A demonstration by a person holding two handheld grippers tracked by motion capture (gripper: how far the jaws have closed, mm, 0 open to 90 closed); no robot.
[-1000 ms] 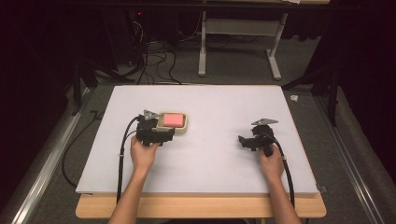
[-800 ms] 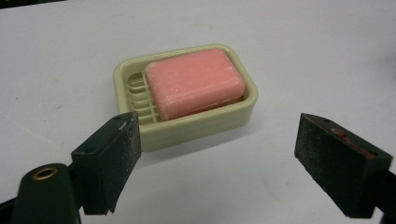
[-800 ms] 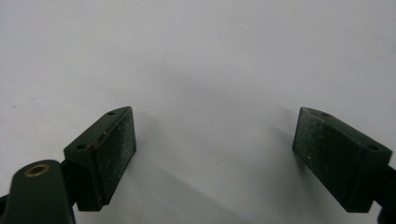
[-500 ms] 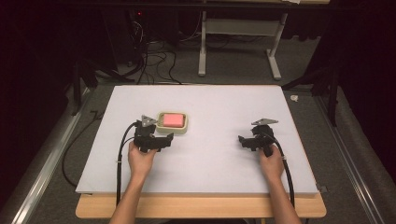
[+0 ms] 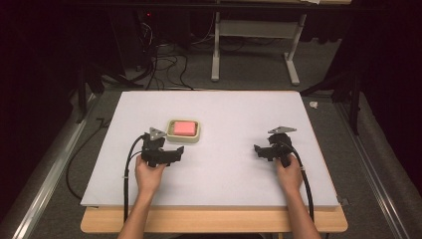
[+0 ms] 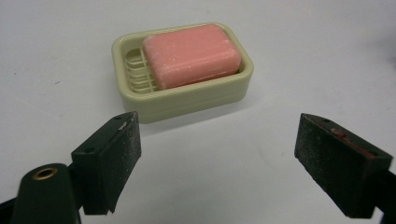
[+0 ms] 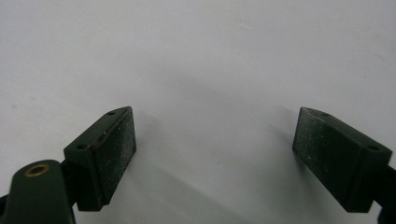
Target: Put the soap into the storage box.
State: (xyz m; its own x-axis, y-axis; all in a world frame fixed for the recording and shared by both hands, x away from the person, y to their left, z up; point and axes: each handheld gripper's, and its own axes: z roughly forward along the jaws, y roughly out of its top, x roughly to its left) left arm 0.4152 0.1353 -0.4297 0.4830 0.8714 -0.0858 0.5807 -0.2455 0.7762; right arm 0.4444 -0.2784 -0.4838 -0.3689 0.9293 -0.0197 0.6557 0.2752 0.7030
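Observation:
A pink bar of soap (image 5: 182,128) lies in a cream soap dish (image 5: 170,136) left of the middle of the white table top (image 5: 234,112). My left gripper (image 5: 177,152) sits just in front of the dish, open and holding nothing. In the left gripper view the soap (image 6: 191,55) rests toward the right of the ribbed dish (image 6: 187,100), a short way beyond the spread jaws of the left gripper (image 6: 217,140). My right gripper (image 5: 259,150) rests at the right side of the table. In its own view the right gripper (image 7: 215,140) is open over bare white surface.
The wooden table edge (image 5: 214,221) runs along the front under the white top. Behind the table are a desk frame (image 5: 254,45) and floor cables (image 5: 164,59). A metal rail (image 5: 45,189) runs along the left.
My left gripper has drawn back from the soap dish toward the near edge of the table, still open. The right gripper has stayed where it was.

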